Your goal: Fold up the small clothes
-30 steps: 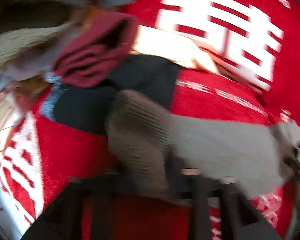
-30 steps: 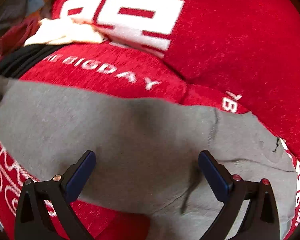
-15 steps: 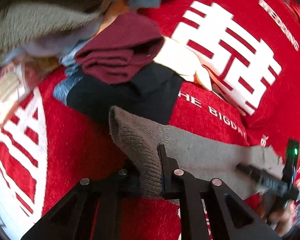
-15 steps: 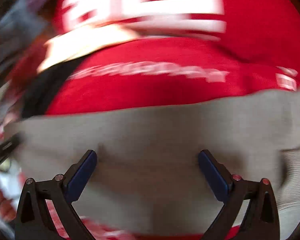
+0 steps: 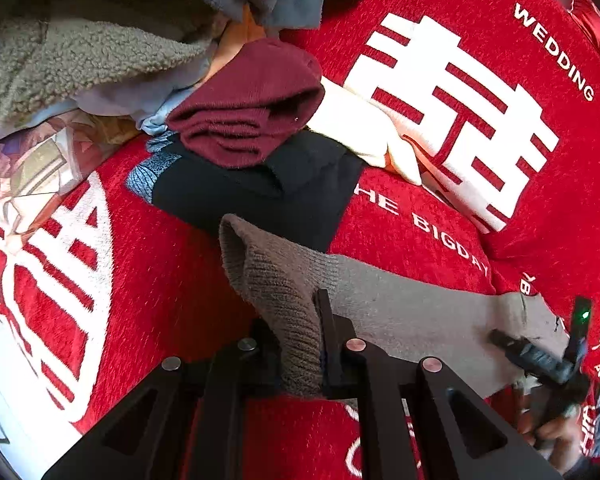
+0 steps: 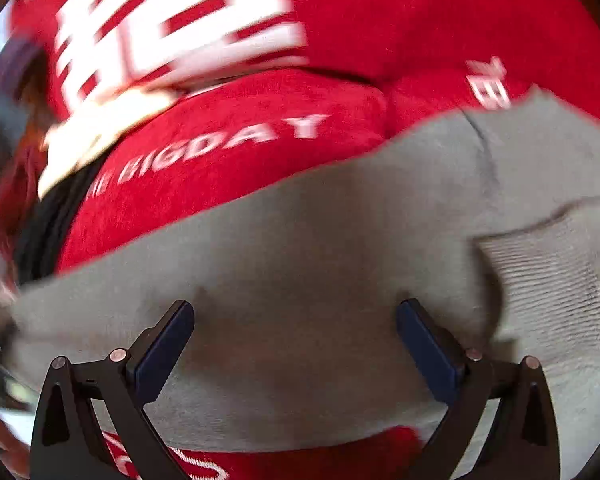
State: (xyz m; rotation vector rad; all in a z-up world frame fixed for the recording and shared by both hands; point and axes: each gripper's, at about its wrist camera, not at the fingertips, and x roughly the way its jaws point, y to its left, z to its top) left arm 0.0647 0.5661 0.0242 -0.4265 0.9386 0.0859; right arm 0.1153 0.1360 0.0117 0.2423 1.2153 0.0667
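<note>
Our left gripper point(image 5: 300, 344) pinches the ribbed cuff of the grey sock point(image 5: 404, 312), which stretches across the red cloth point(image 5: 160, 280). Our right gripper point(image 6: 296, 344) hovers over the sock's middle, jaws spread wide and gripping nothing. A folded maroon garment point(image 5: 248, 112) lies beyond.

grey sock point(image 5: 412, 312): matt knit cloth, ribbed cuff
red cover point(image 5: 440, 240): napped, plush cloth, white print
maroon garment point(image 5: 248, 116): soft fine knit
beige fleece point(image 5: 80, 56): rough, nubby pile
left tongs point(image 5: 300, 344): matt black plastic, metal rivets
</note>
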